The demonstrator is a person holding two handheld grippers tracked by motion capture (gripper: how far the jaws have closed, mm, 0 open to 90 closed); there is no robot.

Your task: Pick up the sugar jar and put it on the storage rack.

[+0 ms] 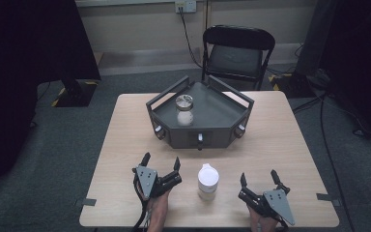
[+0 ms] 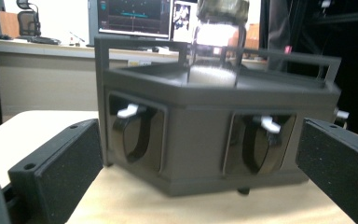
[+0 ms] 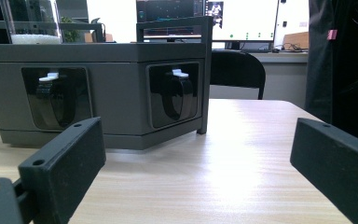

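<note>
Nearest of all, at the table's near edge, the two hand-held grippers rest low over the wood. Between them, a little ahead of both, stands a white lidded cup (image 1: 207, 181), upright and touching neither. It sits just off the inner side of the left gripper (image 1: 160, 163) and somewhat farther from the inner side of the right gripper (image 1: 258, 178). Both have their jaws spread wide with nothing between them; each gripper's own view shows the two black padded jaws far apart, with bare tabletop in the gap.

Straight ahead of the left gripper, beyond the cup, sits a dark grey angular tray (image 1: 222, 104) with a railing round its rim. Its front faces carry recessed windows with small white-tipped knobs (image 2: 129, 111), two of which show past the left gripper's jaws. From the right gripper the same tray (image 3: 116, 51) lies ahead and off to its left, its corner post near the middle of that view.

On the tray's deck, well beyond either gripper, stands a clear glass jar (image 1: 185, 110) with a metal lid, its lower part filled with something white. Past the far side of the wooden table (image 1: 280, 140) is a black folding chair (image 1: 236, 50).
</note>
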